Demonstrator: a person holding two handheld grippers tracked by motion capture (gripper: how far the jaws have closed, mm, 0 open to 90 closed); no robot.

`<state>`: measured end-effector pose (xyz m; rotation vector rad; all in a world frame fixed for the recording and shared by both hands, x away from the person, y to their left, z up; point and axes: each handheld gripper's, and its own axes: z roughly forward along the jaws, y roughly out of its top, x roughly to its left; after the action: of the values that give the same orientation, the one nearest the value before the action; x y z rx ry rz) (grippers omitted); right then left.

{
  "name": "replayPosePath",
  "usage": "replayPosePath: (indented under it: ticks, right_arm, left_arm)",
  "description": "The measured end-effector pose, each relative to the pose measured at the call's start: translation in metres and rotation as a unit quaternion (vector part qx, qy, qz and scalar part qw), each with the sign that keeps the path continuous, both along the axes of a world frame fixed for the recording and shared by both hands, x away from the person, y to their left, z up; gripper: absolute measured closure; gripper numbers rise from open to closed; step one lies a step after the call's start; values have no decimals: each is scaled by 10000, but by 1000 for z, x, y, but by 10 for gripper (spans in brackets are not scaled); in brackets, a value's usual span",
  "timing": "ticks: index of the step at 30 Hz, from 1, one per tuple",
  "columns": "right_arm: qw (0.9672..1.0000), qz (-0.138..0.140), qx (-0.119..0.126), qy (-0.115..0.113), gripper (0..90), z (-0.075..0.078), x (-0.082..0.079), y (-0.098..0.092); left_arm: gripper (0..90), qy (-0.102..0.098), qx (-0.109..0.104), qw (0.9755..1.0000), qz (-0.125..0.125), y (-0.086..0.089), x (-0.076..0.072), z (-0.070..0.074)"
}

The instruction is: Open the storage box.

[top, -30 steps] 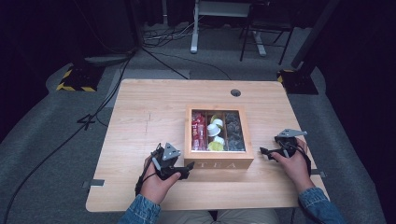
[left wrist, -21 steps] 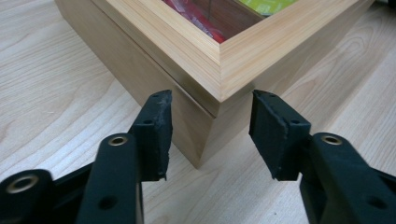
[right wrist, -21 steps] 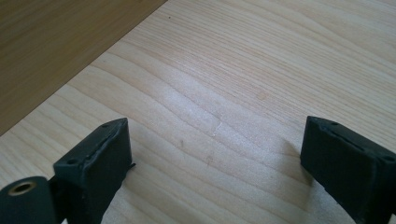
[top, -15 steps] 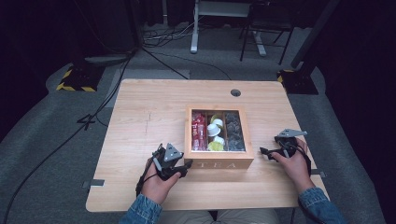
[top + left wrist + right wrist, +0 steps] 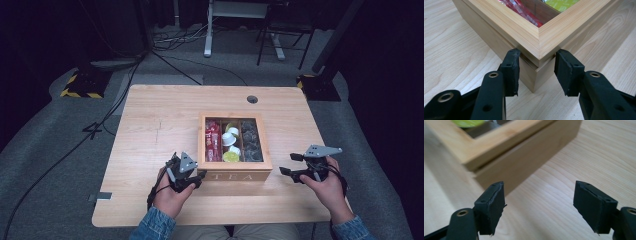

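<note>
While the left tool (image 5: 537, 71) is clamped on the near left corner of the wooden tea box (image 5: 235, 175), its two black pads (image 5: 511, 70) are seen in the left gripper view to straddle that corner just at the seam between lid and base, one pad on each side face. Its jaws have just been closing, and the box corner is caught between them. In the high view the same left tool (image 5: 192, 180) is set against the box's front left corner, with the hand behind it.

Off to the right, the right tool (image 5: 291, 164) is held clear of the box, apart from its right end. Its jaws have just been closing somewhat, yet nothing lies between them, and in the right gripper view bare worktop (image 5: 564, 195) is seen through the gap with the box's corner ahead.

The box stands near the front middle of the worktop (image 5: 160, 125), its windowed lid (image 5: 235, 117) down over red, white, green and dark packets.

So far only a steadying hold has been gained. The lid is judged still to be raised, and a grip by the right tool has yet to be made.
</note>
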<state>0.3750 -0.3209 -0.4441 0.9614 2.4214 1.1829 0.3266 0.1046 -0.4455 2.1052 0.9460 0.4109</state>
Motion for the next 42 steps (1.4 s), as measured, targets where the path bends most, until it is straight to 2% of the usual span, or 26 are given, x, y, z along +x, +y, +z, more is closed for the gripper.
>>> replayPosePath:
  ticks: [4, 8, 13, 16, 19, 22, 28, 33, 39, 42]
  right_arm:
    - [9998, 173, 86, -82, 237, 7, -8, 6]
    - [9989, 420, 121, -162, 261, 12, -14, 20]
    - [9982, 564, 55, -190, 292, 5, -12, 38]
    - [9978, 628, 50, -201, 348, 1, -10, 44]
    - [9977, 634, 40, -246, 405, -1, -9, 48]
    - [9974, 650, 63, -292, 419, -1, -9, 49]
    - [9971, 623, 49, -424, 387, 0, -9, 50]
    - [9964, 565, 1, -633, 359, 4, -10, 50]
    - [9944, 512, 6, -926, 328, 12, -11, 49]
    - [9929, 533, -40, -1063, 327, 17, -10, 50]
  left_arm:
    - [558, 6, -21, 10000, 2, 0, 1, 2]
    - [562, 0, -29, 10000, -4, 0, 1, 2]
    - [562, 11, -39, 10000, 11, 0, 1, 3]
    - [562, 3, -35, 10000, 5, 0, 1, 2]
    - [562, -5, -42, 10000, 1, 0, 1, 2]
    - [563, -8, -50, 10000, 1, 0, 1, 2]
    - [561, -35, -123, 9999, 23, 0, 0, 4]
    - [554, -156, -189, 9997, 40, 0, 2, 7]
    - [538, -286, -293, 9991, 73, 0, 5, 13]
    - [515, -256, -326, 9991, 73, 0, 8, 19]
